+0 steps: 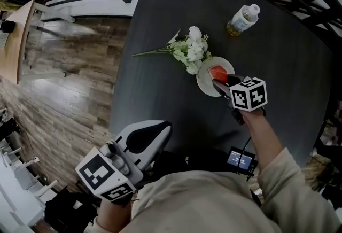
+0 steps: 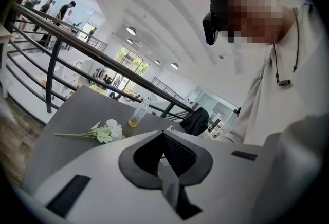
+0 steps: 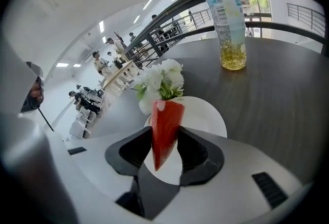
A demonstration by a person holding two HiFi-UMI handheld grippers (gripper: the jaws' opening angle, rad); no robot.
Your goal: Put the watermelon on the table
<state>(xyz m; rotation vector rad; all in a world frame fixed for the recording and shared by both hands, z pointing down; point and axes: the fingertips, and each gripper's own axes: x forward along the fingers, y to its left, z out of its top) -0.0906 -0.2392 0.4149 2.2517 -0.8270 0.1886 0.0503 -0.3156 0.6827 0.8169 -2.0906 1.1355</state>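
Head view: the right gripper (image 1: 220, 83) holds the watermelon (image 1: 217, 72) over a white plate (image 1: 204, 84) mid-bench (image 1: 160, 93), just beside the flowers (image 1: 192, 49).
Left gripper view: the left gripper (image 2: 163, 134) has its fingers together, empty.
Right gripper view: the fingers clamp the slice's sides.

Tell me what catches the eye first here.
A red watermelon slice is clamped in the right gripper, over a white plate on the dark table. White flowers lie just beyond the plate, and a bottle stands farther back.
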